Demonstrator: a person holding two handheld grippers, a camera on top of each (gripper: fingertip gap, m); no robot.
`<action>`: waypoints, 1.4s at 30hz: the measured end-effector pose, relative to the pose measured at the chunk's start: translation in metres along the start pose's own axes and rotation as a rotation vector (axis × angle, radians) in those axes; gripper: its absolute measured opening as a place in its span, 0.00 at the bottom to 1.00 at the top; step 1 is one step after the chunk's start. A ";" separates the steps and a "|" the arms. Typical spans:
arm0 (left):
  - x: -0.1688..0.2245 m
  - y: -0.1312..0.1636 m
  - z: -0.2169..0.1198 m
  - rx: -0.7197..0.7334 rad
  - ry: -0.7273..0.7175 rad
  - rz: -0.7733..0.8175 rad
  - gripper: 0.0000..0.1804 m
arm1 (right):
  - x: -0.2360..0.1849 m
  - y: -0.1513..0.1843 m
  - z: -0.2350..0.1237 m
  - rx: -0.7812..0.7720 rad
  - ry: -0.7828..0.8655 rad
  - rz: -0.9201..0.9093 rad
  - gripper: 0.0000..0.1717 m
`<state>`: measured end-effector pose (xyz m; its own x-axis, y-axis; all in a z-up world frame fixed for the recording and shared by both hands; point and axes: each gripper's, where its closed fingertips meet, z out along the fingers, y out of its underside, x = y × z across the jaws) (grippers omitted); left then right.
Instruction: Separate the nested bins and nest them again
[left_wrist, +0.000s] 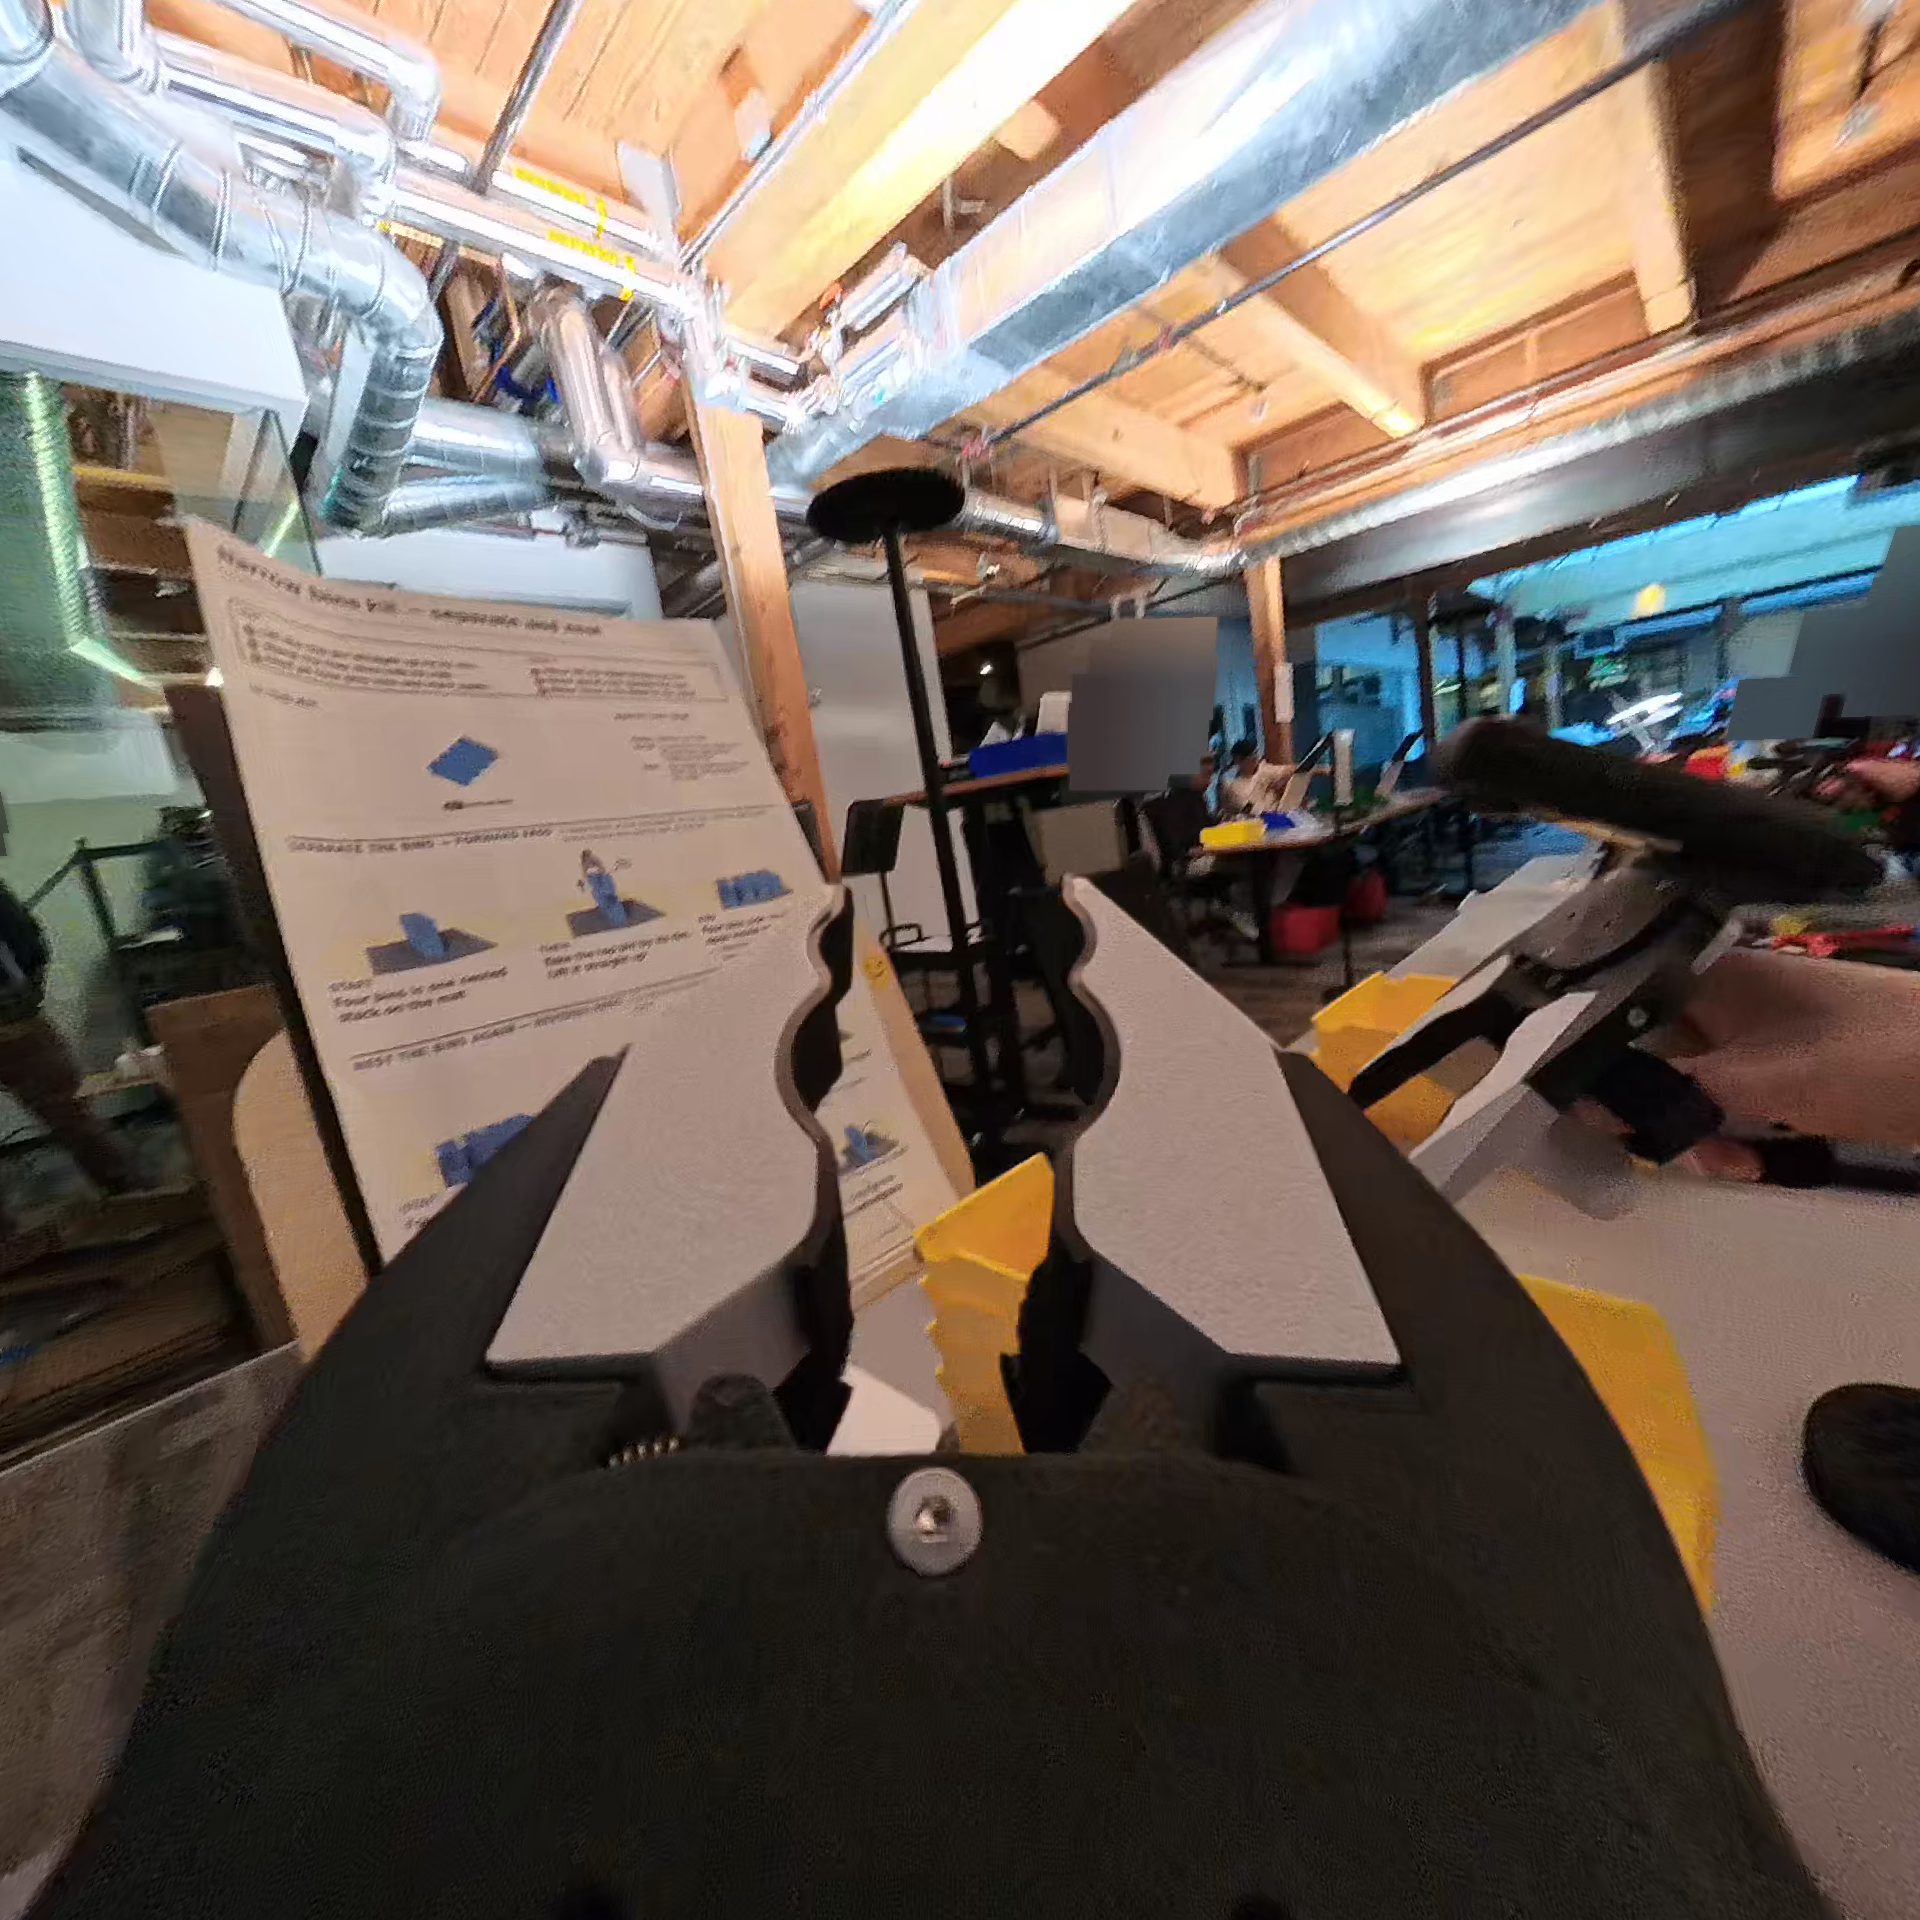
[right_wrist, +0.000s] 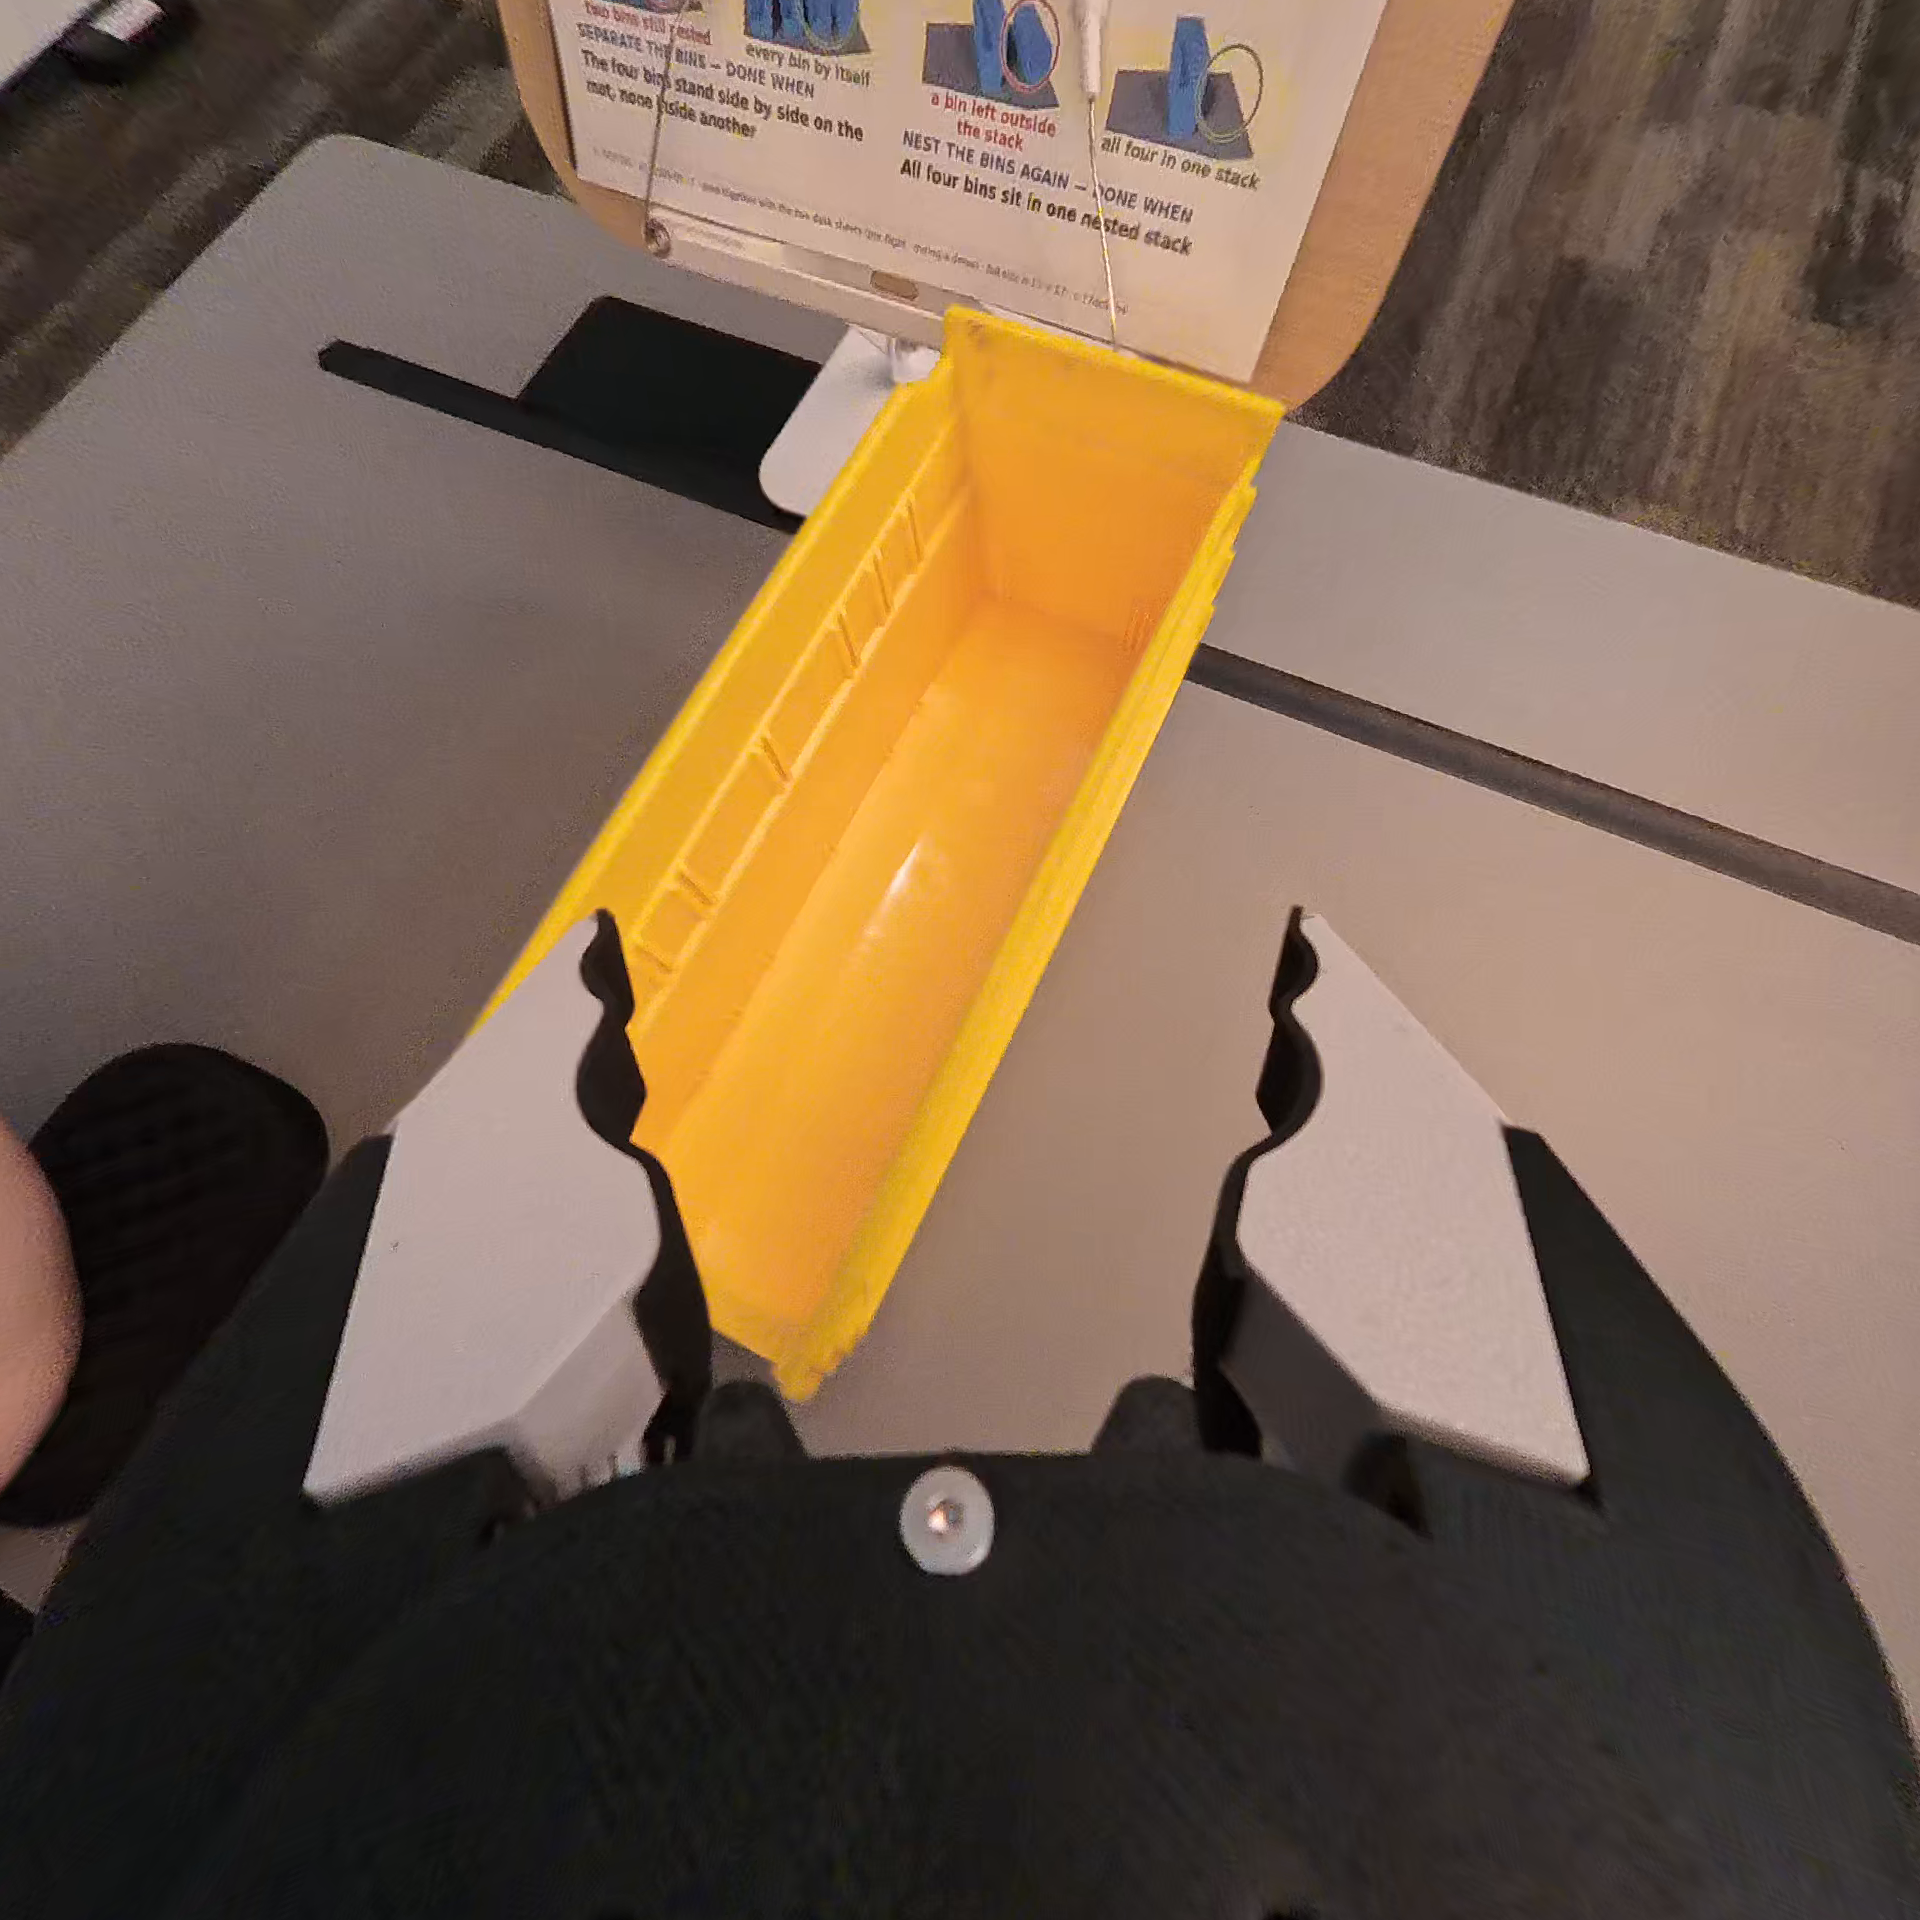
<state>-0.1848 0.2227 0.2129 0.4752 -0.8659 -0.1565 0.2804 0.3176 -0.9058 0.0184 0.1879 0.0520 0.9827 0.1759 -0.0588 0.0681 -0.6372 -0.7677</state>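
Broadly, we see a grey table (right_wrist: 312, 727) filling the right wrist view, crossed by a dark strip (right_wrist: 1558, 790), with grey carpet beyond its far edge. Lengthwise on the table lies the nested stack of yellow bins (right_wrist: 883, 883), open side up. Its layered rims show along the right wall, and its far end nearly reaches the instruction sheet (right_wrist: 935, 156). That sheet is the only thing with writing. It is white paper on a cardboard backing, with black and red print and small pictures of blue bins, sharp in the right view and blurred in the left (left_wrist: 499, 831). The right gripper (right_wrist: 951, 920) is spread wide over the near end of the stack, its left finger (right_wrist: 499, 1195) above the left wall and its right finger over bare table, neither pressing on anything. The left gripper (left_wrist: 958, 894) has its jaws only narrowly apart, with nothing between the tips. A corner of yellow rim (left_wrist: 977, 1299) shows low between them, with a gap on the left side, so we do not count it as pinched. Beyond, a black pole stand (left_wrist: 883, 509) rises in front of the fingers. A hand (left_wrist: 1787, 1060) holds the other gripper at the right, and small blue (left_wrist: 1018, 753) and yellow bins (left_wrist: 1236, 831) sit on distant desks.
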 end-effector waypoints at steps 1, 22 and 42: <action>-0.002 0.002 0.000 -0.017 -0.012 0.001 0.20 | -0.004 -0.003 0.003 -0.021 0.012 0.012 0.72; -0.020 0.002 -0.022 -0.085 0.016 -0.315 0.21 | -0.034 -0.004 0.068 -0.544 0.229 0.220 0.88; -0.015 0.004 -0.018 -0.096 0.039 -0.340 0.20 | -0.018 0.033 0.078 -0.727 0.237 0.373 0.74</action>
<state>-0.2058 0.2295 0.2046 0.3358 -0.9304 0.1471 0.3365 -0.0274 -0.9413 -0.0109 0.2225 -0.0219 0.9673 -0.2518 -0.0294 -0.2535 -0.9600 -0.1190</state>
